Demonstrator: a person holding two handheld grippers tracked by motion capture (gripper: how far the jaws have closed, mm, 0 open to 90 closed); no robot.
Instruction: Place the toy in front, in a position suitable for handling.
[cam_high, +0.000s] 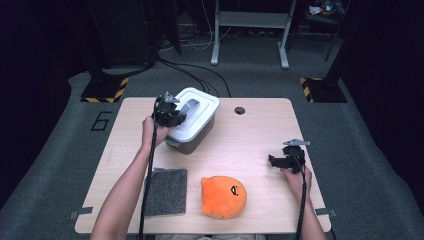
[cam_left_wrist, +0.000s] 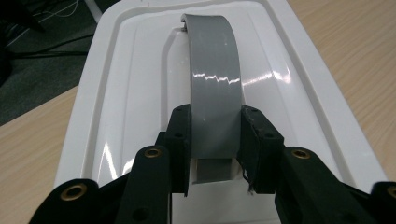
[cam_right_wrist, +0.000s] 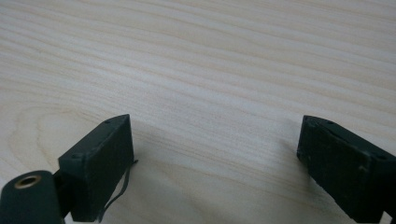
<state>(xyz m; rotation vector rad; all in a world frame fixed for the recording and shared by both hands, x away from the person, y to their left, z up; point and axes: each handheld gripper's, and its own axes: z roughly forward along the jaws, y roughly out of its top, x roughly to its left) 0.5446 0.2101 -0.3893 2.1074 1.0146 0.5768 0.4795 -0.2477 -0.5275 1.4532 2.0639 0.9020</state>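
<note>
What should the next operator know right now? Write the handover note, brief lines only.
Left gripper: shut on the grey handle of the white lid, which sits on the grey box at the table's far left.
Right gripper: open, nothing between the jaws, over bare wood at the right.
Done: handle gripped.
Left: whatever follows with the lid; orange plush and grey mat lie untouched near the front edge.

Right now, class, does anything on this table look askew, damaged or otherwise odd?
The lidded box sits skewed to the table edges, one corner raised, while the left gripper grips its grey handle. Nothing looks spilled or damaged.
</note>
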